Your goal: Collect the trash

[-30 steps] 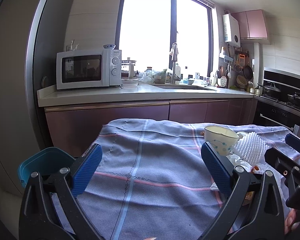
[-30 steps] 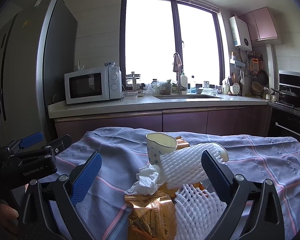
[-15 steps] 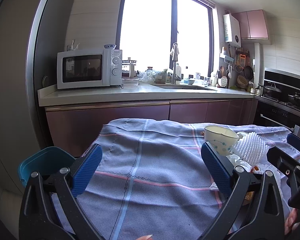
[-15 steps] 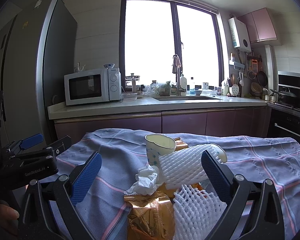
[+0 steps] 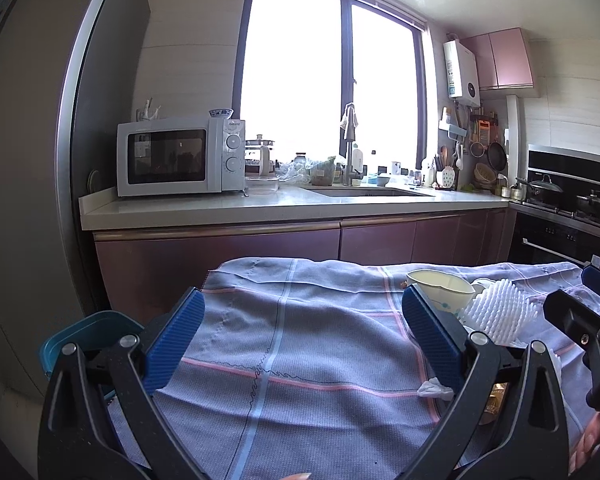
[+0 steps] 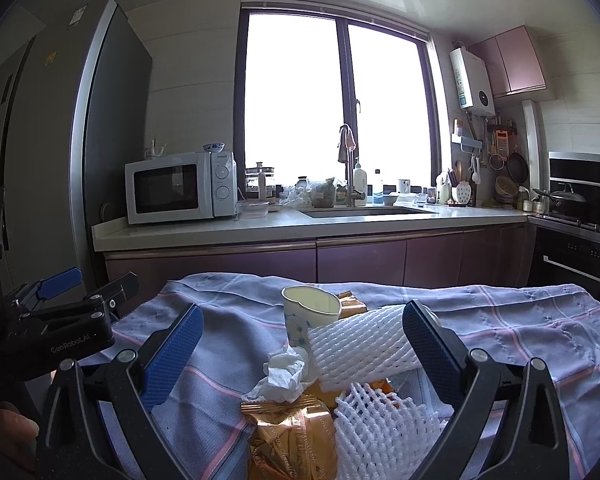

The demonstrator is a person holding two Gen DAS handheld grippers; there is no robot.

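A heap of trash lies on the blue checked cloth [image 6: 520, 332]: a paper cup [image 6: 308, 314], a white foam net sleeve [image 6: 360, 350], a second foam net [image 6: 380, 428], a crumpled tissue [image 6: 282, 372] and a gold foil wrapper [image 6: 292, 440]. My right gripper [image 6: 300, 344] hovers open over this heap, holding nothing. My left gripper [image 5: 302, 330] is open above bare cloth [image 5: 300, 352], left of the heap; the cup [image 5: 440, 290] and foam net [image 5: 500, 314] show at its right. Each gripper appears at the edge of the other's view.
A teal bin [image 5: 80, 340] stands low at the left beside the table. Behind the table runs a kitchen counter [image 6: 300, 228] with a microwave [image 6: 180, 186] and sink; a fridge [image 6: 60, 160] is at left, an oven and stove [image 6: 580, 240] at right.
Both grippers stay open and nearly still; the views shift only slightly, the right one creeping a little towards the heap.
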